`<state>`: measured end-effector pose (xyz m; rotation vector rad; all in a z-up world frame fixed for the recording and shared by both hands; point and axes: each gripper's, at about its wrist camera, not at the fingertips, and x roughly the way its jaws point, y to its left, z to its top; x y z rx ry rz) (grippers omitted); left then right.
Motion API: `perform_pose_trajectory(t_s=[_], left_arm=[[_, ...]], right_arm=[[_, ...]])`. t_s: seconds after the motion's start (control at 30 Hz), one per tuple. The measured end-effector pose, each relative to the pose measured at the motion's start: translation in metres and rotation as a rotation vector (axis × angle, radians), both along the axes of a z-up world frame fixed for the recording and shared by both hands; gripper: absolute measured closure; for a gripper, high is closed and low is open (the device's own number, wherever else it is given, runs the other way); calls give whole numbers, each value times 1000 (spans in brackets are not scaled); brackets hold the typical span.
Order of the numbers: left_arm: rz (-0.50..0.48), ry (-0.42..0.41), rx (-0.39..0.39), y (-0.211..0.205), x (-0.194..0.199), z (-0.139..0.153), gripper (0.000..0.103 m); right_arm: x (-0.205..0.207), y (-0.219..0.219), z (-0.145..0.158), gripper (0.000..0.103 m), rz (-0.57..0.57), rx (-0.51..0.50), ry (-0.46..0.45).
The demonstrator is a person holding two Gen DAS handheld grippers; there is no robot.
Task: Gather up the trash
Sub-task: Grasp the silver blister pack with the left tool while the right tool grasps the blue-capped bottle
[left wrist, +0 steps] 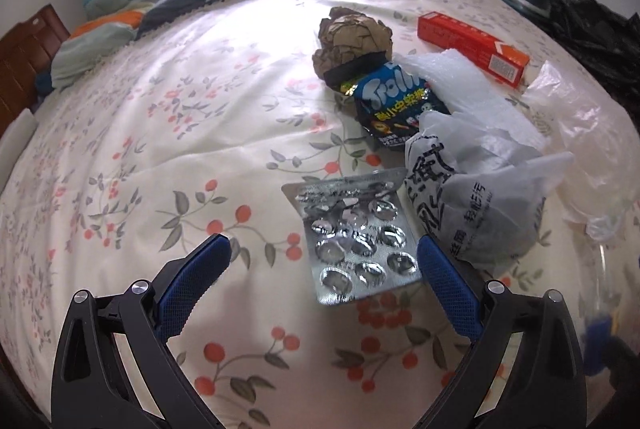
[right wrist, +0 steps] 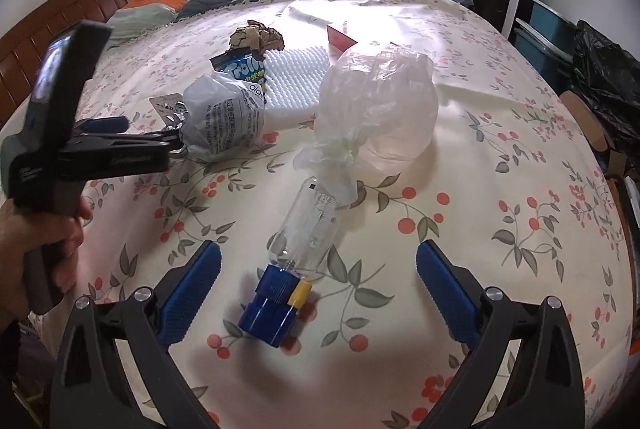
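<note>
The bedspread (left wrist: 160,133) is matt printed cloth, lightly creased. The pill sheet (left wrist: 356,241) is shiny crinkled foil with glossy bubbles. The paper ball (left wrist: 352,41) is dull, rough brown paper. The candy wrapper (left wrist: 396,101) is glossy plastic film. The white bag (left wrist: 472,197) is thin, semi-matt plastic; the clear bag (right wrist: 380,109) is filmy and wrinkled. The bottle (right wrist: 308,225) is clear smooth plastic with a ribbed blue cap. The box (left wrist: 472,47) is smooth cardboard. The headboard (right wrist: 64,9) is polished wood.

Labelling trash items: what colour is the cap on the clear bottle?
Blue, with a small yellow piece on its side; the bottle cap shows best in the right wrist view.
</note>
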<state>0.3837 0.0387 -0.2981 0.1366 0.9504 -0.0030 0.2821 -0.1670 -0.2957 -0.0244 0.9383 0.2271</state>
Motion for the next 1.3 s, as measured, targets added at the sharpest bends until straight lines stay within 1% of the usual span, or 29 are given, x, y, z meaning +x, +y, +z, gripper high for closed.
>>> perform_pose_trajectory(t_s=[0.07,0.23,0.33,0.4,0.47,0.6,0.67,0.9,0.93,1.0,1.03,1.07,1.17,1.3], left_arm=[[1,2,-12,0,4,-2,6],[6,23,-5,0,17,-10,5],[31,25,-33,8,19,-9,6],[30,25,-51,11,18,-8,6],[28,13,-48,12,16,-7,6],[27,10,-89,15,16,-7,6],[28,10,-96,16,18,-7,6],[14,11,-52,6,27,-7,6],[10,14,-62,4,29,-8,8],[8,22,-101,6,30,-10,18],[12,28,-136,8,30,-12,23],[24,14,-157,11,29,-11,29],[36,10,-171,15,28,-11,35],[30,5,-166,15,24,-9,38]], right_arm=[[1,1,-1,6,2,0,-1],[3,6,-3,6,9,-6,-2],[5,7,-4,6,11,-11,-3],[6,7,-5,6,13,-10,-5],[7,8,-6,6,15,-11,-5],[8,8,-7,6,14,-12,-2],[9,9,-9,6,14,-14,-1],[12,10,-12,6,15,-15,3],[13,10,-12,6,16,-15,3],[13,10,-12,6,17,-15,3],[13,10,-12,6,17,-15,2],[13,10,-12,6,17,-16,3],[14,10,-13,6,15,-19,5],[16,11,-14,6,16,-24,7]])
